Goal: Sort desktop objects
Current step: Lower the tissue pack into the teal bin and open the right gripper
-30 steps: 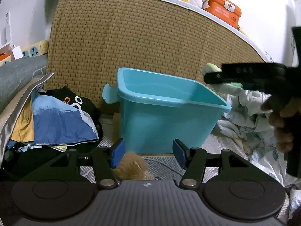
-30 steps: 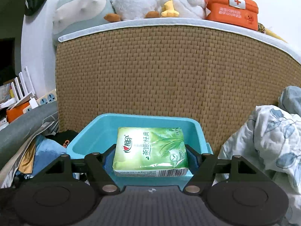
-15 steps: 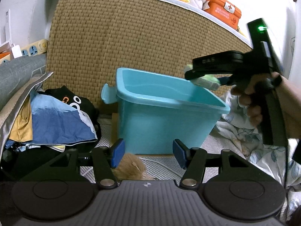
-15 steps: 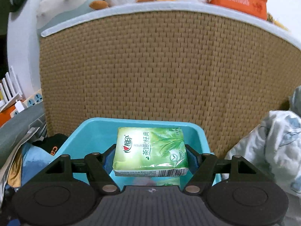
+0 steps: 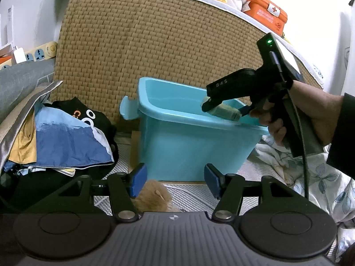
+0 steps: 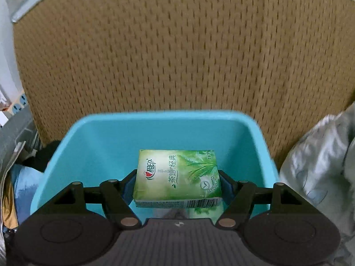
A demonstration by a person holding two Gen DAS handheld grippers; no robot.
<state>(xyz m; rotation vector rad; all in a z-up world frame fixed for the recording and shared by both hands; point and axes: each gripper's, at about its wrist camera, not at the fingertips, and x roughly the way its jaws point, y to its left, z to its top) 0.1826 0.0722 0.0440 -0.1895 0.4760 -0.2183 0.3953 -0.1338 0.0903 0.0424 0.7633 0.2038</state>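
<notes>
Green tissue pack [image 6: 177, 175], printed with leaves and a barcode along its near edge, clamped flat between the jaws of the right gripper [image 6: 177, 185]; held over the open mouth of the turquoise plastic bin [image 6: 155, 133], inside the line of its rim, with the bin's far wall just beyond the pack. From the left wrist view the same pack [image 5: 224, 110] shows at the bin's right-hand rim [image 5: 188, 119], gripped by the right gripper [image 5: 221, 108] in the person's right hand [image 5: 310, 115]. Left gripper [image 5: 175, 180]: jaws wide apart, blue pads bare, nothing between them; positioned low before the bin's near wall. Tan furry item [image 5: 153, 196], just below and behind the left jaw, partly hidden by the gripper body; kind cannot be told. Woven rattan panel [image 5: 155, 44] directly beyond the bin. Heap of blue, black and yellow clothing [image 5: 66, 137] left of the left jaw. Floral-print bedding [image 5: 310, 173] right of the right jaw. Orange first-aid box [image 5: 266, 13] atop the panel.
</notes>
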